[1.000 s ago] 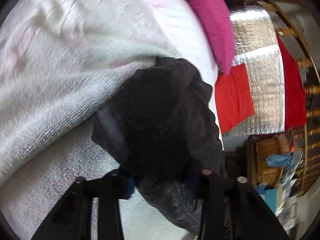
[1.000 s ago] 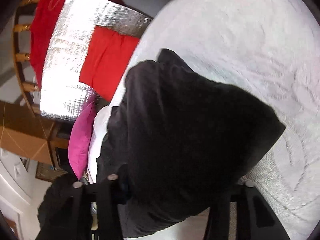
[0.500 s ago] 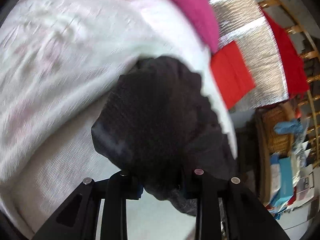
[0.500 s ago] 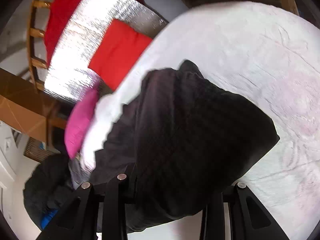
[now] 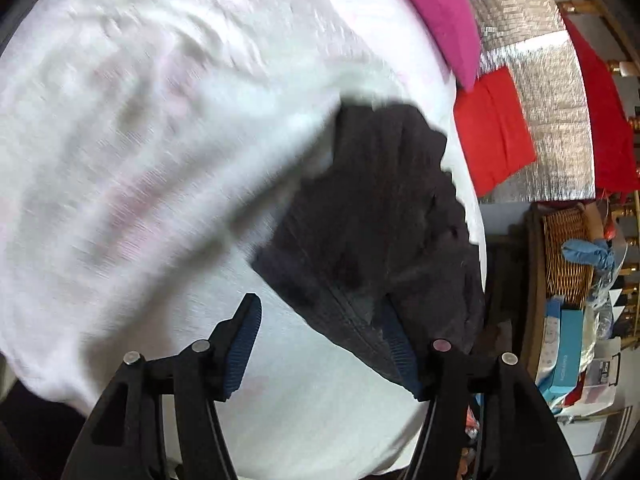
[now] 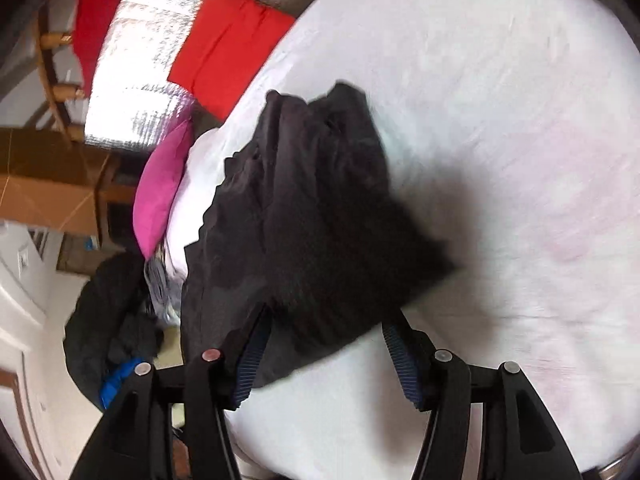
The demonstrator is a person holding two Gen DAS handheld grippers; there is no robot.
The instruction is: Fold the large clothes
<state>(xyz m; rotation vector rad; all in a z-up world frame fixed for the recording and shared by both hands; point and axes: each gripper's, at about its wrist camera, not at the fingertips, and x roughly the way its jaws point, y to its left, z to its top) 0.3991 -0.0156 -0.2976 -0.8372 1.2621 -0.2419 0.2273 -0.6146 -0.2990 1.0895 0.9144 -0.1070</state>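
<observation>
A black garment (image 5: pixel 380 208), folded into a thick bundle, lies on the white bedspread (image 5: pixel 140 140) close to the bed's edge. My left gripper (image 5: pixel 320 308) is at its near corner with jaws opening; the cloth edge touches only the right finger (image 5: pixel 396 344), and the left pad is bare. In the right wrist view the same garment (image 6: pixel 320 208) rests on the bedspread (image 6: pixel 500 120). My right gripper (image 6: pixel 328 316) is also opening, with the garment's near edge loose between its fingers and draped over the left fingertip (image 6: pixel 252 356).
A pink pillow (image 5: pixel 436 12) lies at the bed's far edge, with a red cushion (image 5: pixel 492 128) on a silver foil sheet (image 5: pixel 552 92) beyond. A wicker basket (image 5: pixel 564 256) and boxes (image 5: pixel 564 364) stand beside the bed. A pile of dark clothes (image 6: pixel 112 320) lies off the bed's side.
Both grippers were shut on the black garment and have opened. The garment has dropped onto the bedspread, and both grippers have drawn back from it.
</observation>
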